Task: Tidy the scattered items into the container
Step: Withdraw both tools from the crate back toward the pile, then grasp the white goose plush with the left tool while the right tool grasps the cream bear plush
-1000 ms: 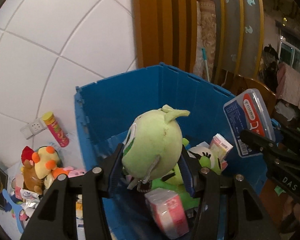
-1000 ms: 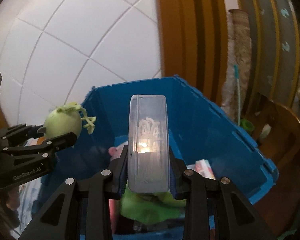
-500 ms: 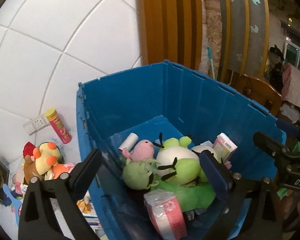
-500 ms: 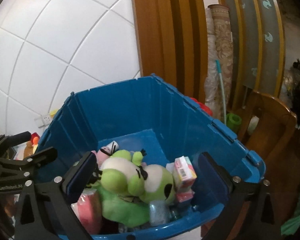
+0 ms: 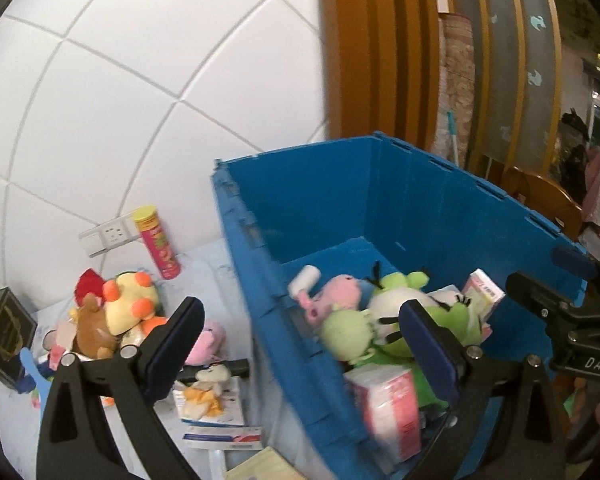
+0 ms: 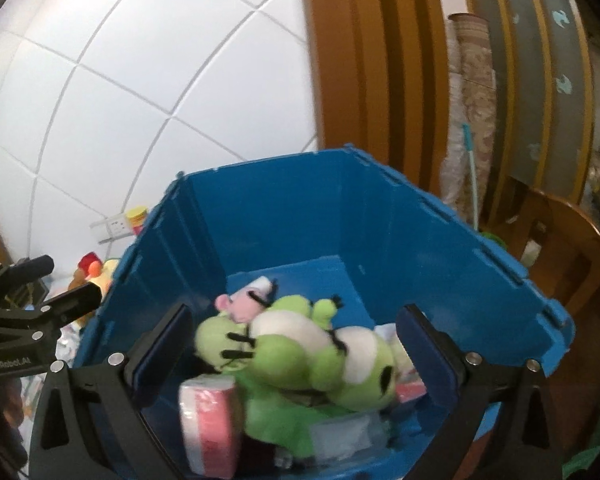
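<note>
My left gripper (image 5: pixel 300 340) stands wide apart and holds nothing; its left finger hangs over the loose toys at lower left, its right finger over the bin (image 5: pixel 332 216), so the bin's near wall passes between them. My right gripper (image 6: pixel 296 344) is just as wide and empty, both fingers framing the bin's contents from above.

Much is blurred. In the right view a green plush (image 6: pixel 300 352) lies across the middle, with a pink plush (image 6: pixel 240 304) behind it and a pink packet (image 6: pixel 208 420) at lower centre; something clear under the green plush I cannot identify. The bin's near rim is cut off by the frame's bottom.

In the left view, toys still outside sit left of the bin: a yellow plush (image 5: pixel 130 304), a brown one (image 5: pixel 92 328), a pink tube (image 5: pixel 158 248) upright by the tiled wall (image 5: pixel 140 80), and papers (image 5: pixel 220 432) half hidden behind my left finger.
</note>
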